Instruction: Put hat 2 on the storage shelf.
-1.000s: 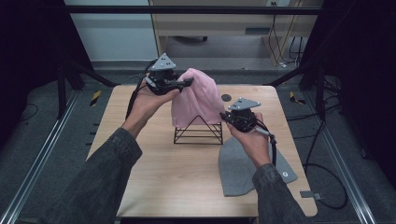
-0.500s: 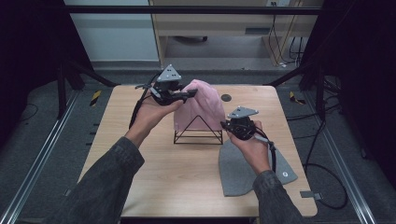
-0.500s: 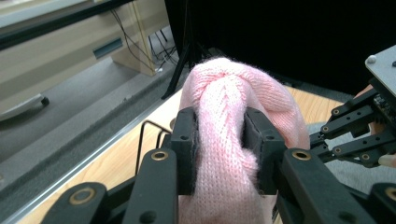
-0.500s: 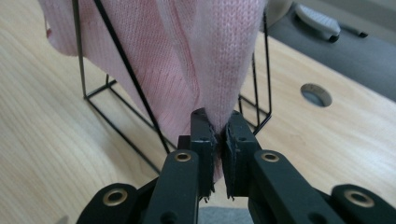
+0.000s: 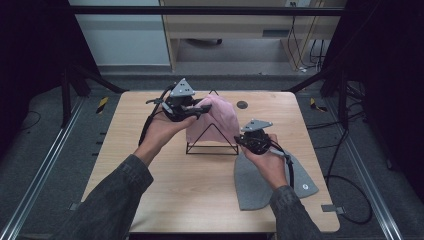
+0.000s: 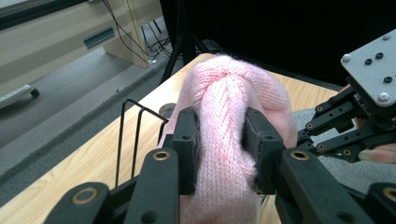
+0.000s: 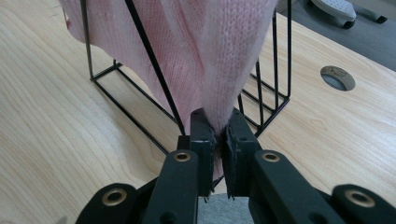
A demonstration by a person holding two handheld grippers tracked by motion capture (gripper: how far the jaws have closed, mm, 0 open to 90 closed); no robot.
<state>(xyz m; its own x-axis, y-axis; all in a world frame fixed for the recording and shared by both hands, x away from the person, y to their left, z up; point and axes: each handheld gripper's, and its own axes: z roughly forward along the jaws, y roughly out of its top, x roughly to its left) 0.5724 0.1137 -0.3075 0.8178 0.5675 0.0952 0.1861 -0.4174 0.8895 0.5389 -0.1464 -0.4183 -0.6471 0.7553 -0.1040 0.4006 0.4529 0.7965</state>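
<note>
Wooden table (image 5: 165, 190): pink knit hat (image 5: 216, 117) draped over wire rack (image 5: 212, 145), both tongs (image 6: 222, 140) (image 7: 219, 135) clenched on it.

No text, label, brand, number or sign can be read in these views.

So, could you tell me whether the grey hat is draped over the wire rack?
No, the grey hat lies flat on the table; the pink hat covers the wire rack.

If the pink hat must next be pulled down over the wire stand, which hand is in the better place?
The right. Its tongs pinch the pink hat at its lower edge beside the wire stand, so they can pull downward. The left tongs clamp a fold near the top.
</note>
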